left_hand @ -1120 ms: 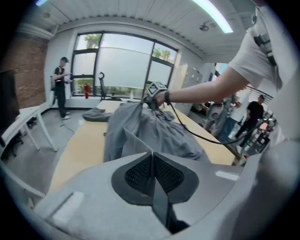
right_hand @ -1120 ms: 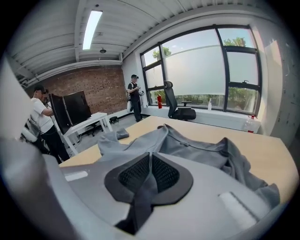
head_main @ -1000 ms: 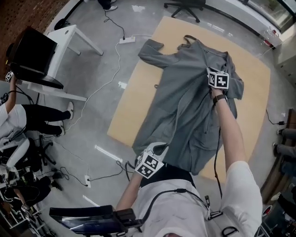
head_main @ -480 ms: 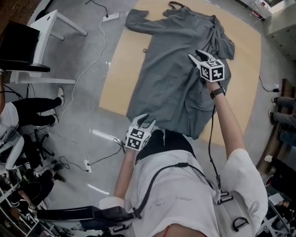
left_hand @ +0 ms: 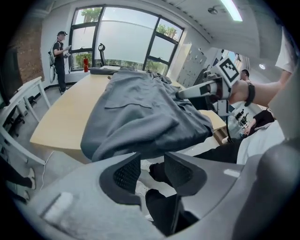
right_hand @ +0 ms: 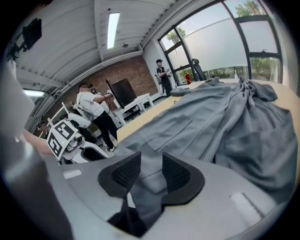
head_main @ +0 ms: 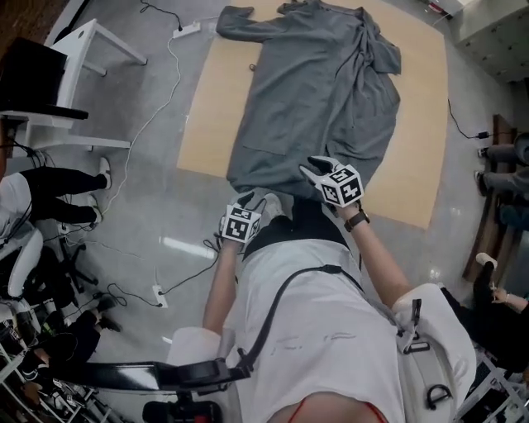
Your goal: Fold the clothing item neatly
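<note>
Grey shirt [head_main: 314, 91] lies spread on wooden table [head_main: 417, 165], hem overhanging.

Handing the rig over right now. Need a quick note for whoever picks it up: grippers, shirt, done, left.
Left gripper: fingers have just opened, nothing between them, at the hem's left corner.
Right gripper: fingers have just been closing, with hem fabric in the gap, not visibly pinched.
Grey shirt: laid out on the wooden table, hem at the near edge.
Done: right-hand side pulled in over the body, bunched.
Left: far sleeve lies spread out. Probably fold it in, then take the hem toward the collar.
</note>
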A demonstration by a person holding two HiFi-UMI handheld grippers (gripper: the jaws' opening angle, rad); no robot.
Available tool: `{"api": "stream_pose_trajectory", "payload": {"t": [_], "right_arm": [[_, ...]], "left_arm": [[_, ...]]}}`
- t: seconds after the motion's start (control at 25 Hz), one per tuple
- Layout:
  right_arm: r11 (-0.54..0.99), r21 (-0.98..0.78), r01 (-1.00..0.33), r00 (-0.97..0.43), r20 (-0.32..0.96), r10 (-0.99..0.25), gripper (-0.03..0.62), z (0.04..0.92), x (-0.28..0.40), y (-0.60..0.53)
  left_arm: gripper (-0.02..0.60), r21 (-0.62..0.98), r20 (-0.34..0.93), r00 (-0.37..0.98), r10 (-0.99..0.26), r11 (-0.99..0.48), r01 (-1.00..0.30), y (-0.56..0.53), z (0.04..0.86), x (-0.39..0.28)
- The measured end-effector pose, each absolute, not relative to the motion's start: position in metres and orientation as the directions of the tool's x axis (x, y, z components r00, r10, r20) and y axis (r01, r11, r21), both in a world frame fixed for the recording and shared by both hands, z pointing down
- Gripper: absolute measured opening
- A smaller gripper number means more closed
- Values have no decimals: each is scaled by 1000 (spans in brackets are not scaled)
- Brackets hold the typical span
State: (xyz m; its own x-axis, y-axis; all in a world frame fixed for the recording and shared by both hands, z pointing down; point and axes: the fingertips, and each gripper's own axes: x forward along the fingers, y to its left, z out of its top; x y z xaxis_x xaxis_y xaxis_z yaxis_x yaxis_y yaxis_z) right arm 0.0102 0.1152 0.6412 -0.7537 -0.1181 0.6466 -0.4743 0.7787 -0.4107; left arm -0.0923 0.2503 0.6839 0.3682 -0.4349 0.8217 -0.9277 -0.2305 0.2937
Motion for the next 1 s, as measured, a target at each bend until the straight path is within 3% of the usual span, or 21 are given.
{"api": "stream_pose_trajectory", "payload": {"t": [0.24,0.48,0.52,0.56,0.68,1.0], "right_arm": [[814,-331,-477,-647,759,-71,147,695,4,177],[871,-178,-457,-588,795,-146,141,713,-10,163],[872,-178,-456,-589,795,-146,125,711,-13,159],[872,-186,-453,-593,793,-139,108,709,-16,157],[873,-226,-433,-623,774,-109,40,703,-18,155],[804,-480,-351,-767,640,47,35,615,-12,168]], "left_arm": [[164,124,836,146,-529,-77,-989,245,712,-129],[161,-22,844,24,-537,-79,-997,232,729,-143],[135,-33,844,2,-536,-56,-998,227,731,-147],[49,-38,843,-17,-538,-28,-999,225,730,-151],[12,0,825,5,-565,-9,-1000,229,714,-151],[12,158,793,265,-548,-235,-959,275,633,-123]]}}
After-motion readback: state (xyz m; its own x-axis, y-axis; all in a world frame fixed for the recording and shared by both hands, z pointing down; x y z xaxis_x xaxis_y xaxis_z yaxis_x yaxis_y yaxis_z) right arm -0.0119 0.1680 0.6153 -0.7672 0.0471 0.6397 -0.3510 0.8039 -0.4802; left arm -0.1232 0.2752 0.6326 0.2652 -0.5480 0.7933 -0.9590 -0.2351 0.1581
